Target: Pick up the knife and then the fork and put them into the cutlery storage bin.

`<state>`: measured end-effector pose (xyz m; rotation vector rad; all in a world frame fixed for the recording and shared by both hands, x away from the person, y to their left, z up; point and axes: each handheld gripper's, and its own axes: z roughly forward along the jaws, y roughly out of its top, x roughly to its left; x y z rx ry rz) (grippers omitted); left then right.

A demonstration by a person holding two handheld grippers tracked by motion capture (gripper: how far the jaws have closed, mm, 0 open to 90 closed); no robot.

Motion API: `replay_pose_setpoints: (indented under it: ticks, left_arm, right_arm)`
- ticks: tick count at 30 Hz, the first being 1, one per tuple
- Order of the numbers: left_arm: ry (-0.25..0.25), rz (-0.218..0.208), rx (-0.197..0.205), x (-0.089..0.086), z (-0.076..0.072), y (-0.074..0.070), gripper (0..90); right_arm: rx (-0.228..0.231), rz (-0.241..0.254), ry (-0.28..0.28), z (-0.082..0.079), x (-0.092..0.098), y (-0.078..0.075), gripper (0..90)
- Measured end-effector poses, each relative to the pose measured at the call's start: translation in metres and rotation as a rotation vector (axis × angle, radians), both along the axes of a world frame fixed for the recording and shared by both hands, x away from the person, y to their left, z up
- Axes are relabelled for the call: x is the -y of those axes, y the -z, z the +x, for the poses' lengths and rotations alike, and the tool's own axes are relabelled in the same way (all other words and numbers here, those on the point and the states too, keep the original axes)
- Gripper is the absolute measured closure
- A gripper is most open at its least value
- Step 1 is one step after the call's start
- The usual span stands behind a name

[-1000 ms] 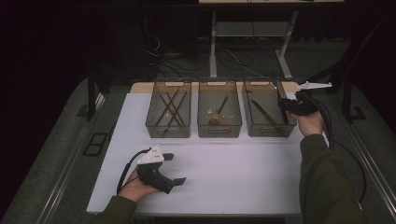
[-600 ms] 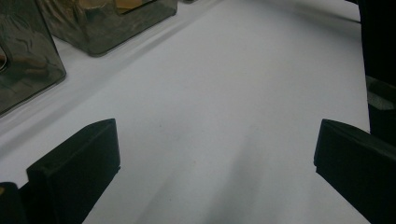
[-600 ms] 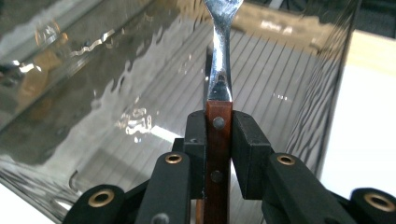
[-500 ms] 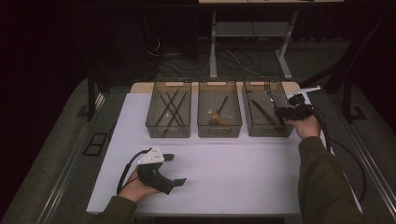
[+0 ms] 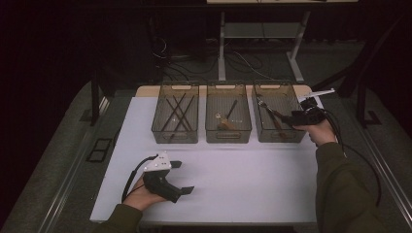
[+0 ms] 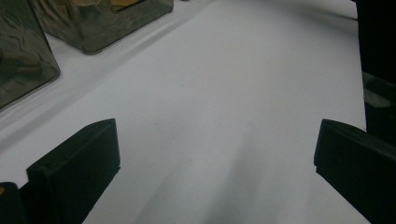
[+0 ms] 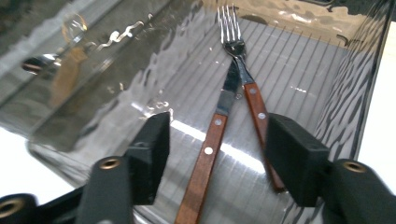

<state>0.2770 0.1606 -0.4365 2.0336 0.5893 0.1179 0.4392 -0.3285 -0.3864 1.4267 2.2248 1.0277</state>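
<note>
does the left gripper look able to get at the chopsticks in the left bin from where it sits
Probably yes. The left gripper rests open on the white table, nothing between its fingers, and the stretch up to the left bin is bare. The chopsticks lie in an open-topped bin, so it would have to reach over the wall.

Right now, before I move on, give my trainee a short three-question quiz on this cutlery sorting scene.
1. True or false: the right gripper is clamped on the fork.
2. How many bins stand along the mat's far edge?
3. What lies between the left gripper's jaws? A) a spoon B) bare mat C) a knife

Key: 1. False, its jaws have just been opening and stand apart over the fork and a second wooden-handled utensil. 2. Three. 3. B.
</note>
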Motion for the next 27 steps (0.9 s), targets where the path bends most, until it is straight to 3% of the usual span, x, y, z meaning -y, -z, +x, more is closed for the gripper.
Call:
replay_pose_setpoints:
  ticks: [4, 11, 27]
  left_arm:
    - [0.004, 0.001, 0.002, 0.0, 0.001, 0.0, 0.0]
    - [0.001, 0.002, 0.003, 0.0, 0.002, 0.0, 0.0]
    - [-0.002, 0.001, -0.003, -0.001, 0.001, 0.0, 0.0]
  right_arm:
    - [0.023, 0.05, 0.006, -0.007, 0.002, -0.009, 30.5]
    - [0.085, 0.056, -0.009, -0.021, -0.002, -0.016, 19.6]
    - [0.163, 0.101, -0.088, -0.07, -0.023, -0.006, 14.4]
